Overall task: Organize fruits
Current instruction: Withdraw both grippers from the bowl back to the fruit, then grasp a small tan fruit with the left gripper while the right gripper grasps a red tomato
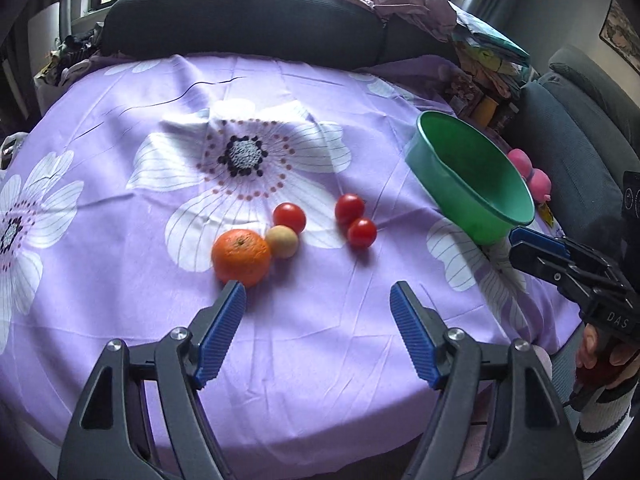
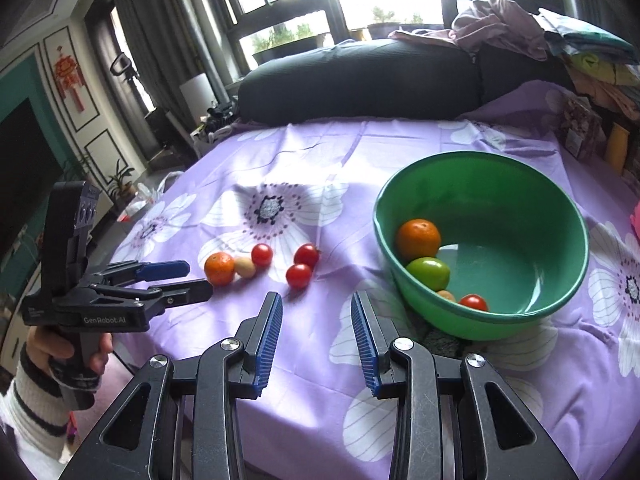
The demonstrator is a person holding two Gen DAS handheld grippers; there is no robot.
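Observation:
On the purple flowered cloth lie an orange (image 1: 241, 257) (image 2: 219, 267), a small tan fruit (image 1: 282, 241) (image 2: 244, 267) and three red tomatoes (image 1: 289, 217) (image 1: 349, 208) (image 1: 361, 233). A green bowl (image 1: 436, 168) (image 2: 520, 200) at the right holds an orange (image 2: 418, 239), a green fruit (image 2: 429, 273), a tan fruit (image 2: 446, 295) and a tomato (image 2: 473, 302). My left gripper (image 1: 318, 292) (image 2: 196, 278) is open and empty, just short of the loose orange. My right gripper (image 2: 316, 304) (image 1: 520, 246) is open and empty, in front of the bowl.
A dark sofa cushion (image 1: 240, 24) runs along the table's far edge. Piled clothes and boxes (image 1: 480, 52) crowd the back right corner. Pink objects (image 1: 528, 172) lie behind the bowl. The table's front edge (image 1: 320, 440) is near the grippers.

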